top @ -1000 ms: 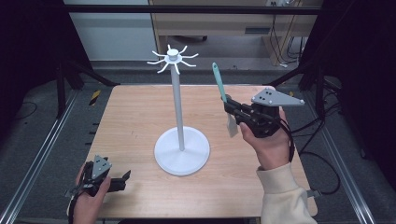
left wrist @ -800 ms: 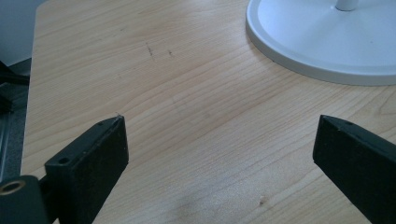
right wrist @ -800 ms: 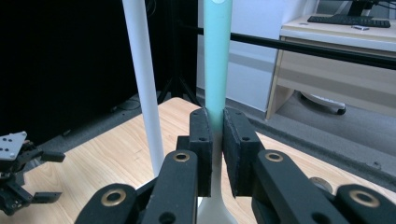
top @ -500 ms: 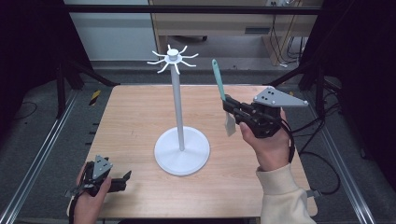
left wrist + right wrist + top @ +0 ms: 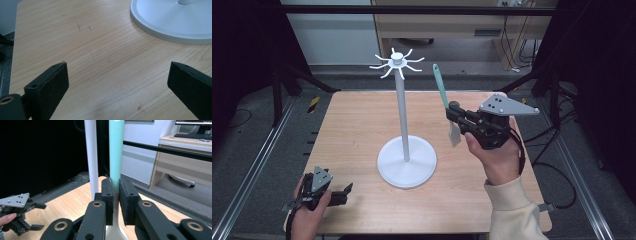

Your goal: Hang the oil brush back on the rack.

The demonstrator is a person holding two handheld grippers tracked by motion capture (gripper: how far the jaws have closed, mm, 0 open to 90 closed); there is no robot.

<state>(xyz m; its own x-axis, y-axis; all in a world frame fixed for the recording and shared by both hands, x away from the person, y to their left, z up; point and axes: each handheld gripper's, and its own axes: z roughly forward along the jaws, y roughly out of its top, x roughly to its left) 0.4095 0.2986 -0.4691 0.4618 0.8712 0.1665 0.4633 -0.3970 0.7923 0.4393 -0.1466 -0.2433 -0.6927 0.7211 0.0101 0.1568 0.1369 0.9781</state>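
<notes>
A white hook stand rises from the middle of the table, with a round base (image 5: pixel 407 162), a thin pole (image 5: pixel 402 115) and a crown of hooks (image 5: pixel 397 60). My right gripper (image 5: pixel 453 112) is shut on a spatula with a teal handle (image 5: pixel 441 87) and a white blade (image 5: pixel 455 135). It holds the spatula upright, just right of the pole and apart from it. In the right gripper view the jaws clamp the teal handle (image 5: pixel 116 152), with the pole (image 5: pixel 91 157) close behind. My left gripper (image 5: pixel 344 192) rests open at the table's front left with nothing between its fingers (image 5: pixel 50 82).
The wooden table (image 5: pixel 352 125) has metal rails along both sides. The stand's base (image 5: pixel 172 22) lies ahead of the left gripper. A desk and cables stand behind the table's far edge. The left gripper (image 5: pixel 38 217) shows low in the right gripper view.
My right gripper has edged slightly left toward the stand, carrying the spatula. The left gripper has stayed put.
</notes>
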